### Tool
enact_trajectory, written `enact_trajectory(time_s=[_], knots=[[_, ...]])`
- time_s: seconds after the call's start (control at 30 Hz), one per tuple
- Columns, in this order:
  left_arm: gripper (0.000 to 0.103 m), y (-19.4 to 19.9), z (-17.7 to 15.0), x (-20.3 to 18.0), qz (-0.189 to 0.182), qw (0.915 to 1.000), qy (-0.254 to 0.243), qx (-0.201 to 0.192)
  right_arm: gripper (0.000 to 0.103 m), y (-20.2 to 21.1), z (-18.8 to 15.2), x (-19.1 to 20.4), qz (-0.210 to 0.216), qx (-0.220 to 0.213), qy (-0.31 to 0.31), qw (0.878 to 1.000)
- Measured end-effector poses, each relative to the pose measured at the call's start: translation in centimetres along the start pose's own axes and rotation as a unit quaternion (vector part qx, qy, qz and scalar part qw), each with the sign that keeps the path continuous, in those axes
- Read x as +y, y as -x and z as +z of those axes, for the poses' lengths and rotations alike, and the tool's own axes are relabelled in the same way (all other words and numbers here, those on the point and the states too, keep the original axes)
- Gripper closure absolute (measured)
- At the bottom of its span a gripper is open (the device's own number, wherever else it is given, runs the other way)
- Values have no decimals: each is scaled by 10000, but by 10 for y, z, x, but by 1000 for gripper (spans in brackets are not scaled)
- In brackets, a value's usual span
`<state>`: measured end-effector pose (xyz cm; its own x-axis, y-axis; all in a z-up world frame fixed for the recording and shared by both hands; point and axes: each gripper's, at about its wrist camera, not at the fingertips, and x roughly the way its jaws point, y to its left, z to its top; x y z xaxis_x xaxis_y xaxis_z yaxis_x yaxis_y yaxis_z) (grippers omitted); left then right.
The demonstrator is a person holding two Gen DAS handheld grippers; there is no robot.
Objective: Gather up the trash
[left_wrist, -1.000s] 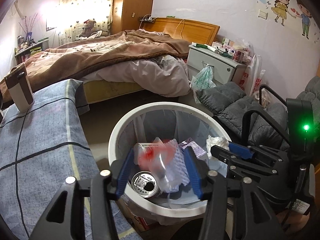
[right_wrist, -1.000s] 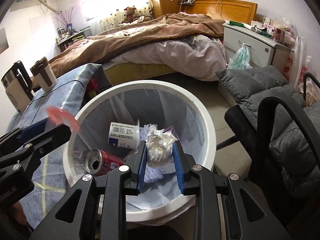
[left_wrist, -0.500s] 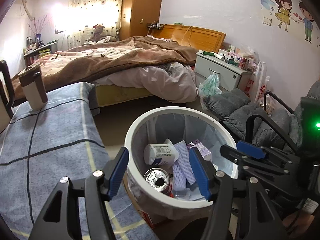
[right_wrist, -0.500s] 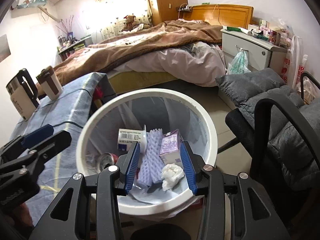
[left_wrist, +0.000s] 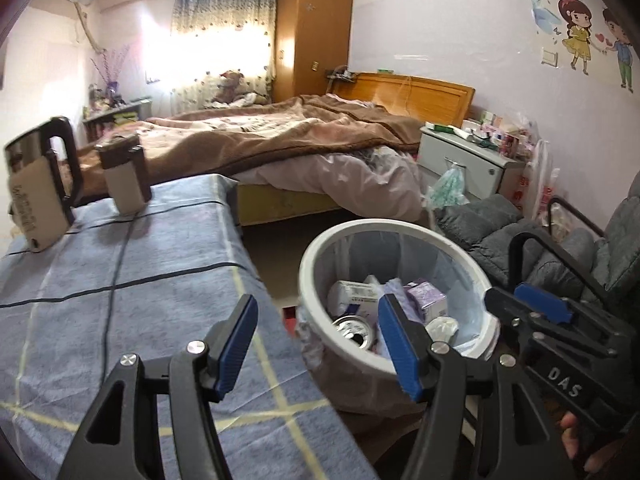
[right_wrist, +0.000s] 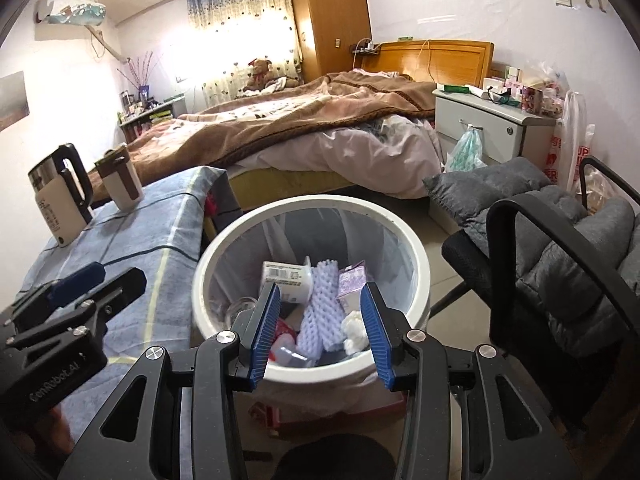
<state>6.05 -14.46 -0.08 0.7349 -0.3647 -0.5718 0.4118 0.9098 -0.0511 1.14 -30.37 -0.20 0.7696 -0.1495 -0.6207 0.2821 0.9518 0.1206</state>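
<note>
Both drops look done, so I judge I am between items: the next move calls for swinging off the bin to find more trash, and I see none on the table [left_wrist: 120, 280] from here.

Far left on the table stand a kettle [right_wrist: 60, 196] and a mug [right_wrist: 120, 184], both upright, just beside each other; I cannot see inside either. My left gripper [left_wrist: 316, 340] hangs over the table edge, its jaws half wide with nothing between them. They have just been opening.

Next over, the bin [right_wrist: 416, 248] stands on the floor between the table and the chair [right_wrist: 560, 248]. Its clear liner holds the trash: a can [left_wrist: 354, 330] at the near left, a white cup [right_wrist: 288, 280] on its side, a strip of foam net [right_wrist: 324, 312], a purple carton [right_wrist: 352, 284] and a crumpled tissue [right_wrist: 354, 332].

My right gripper [right_wrist: 320, 332] hovers above the bin, jaws likewise parted and empty, also just opened.
</note>
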Motion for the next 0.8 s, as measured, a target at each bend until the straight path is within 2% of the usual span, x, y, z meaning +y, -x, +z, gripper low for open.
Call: enact_trajectory(time_s=[0.1, 0.5, 0.8], knots=[[38, 9, -3, -1, 239, 9995, -160, -118, 60, 8, -4, 6, -72, -114, 57, 9999], [34, 37, -15, 7, 88, 9993, -35, -349, 60, 30, -24, 19, -92, -235, 88, 9996], [34, 50, -19, 10, 192, 9988, 6, -450, 60, 36, -29, 25, -59, -296, 102, 9995]])
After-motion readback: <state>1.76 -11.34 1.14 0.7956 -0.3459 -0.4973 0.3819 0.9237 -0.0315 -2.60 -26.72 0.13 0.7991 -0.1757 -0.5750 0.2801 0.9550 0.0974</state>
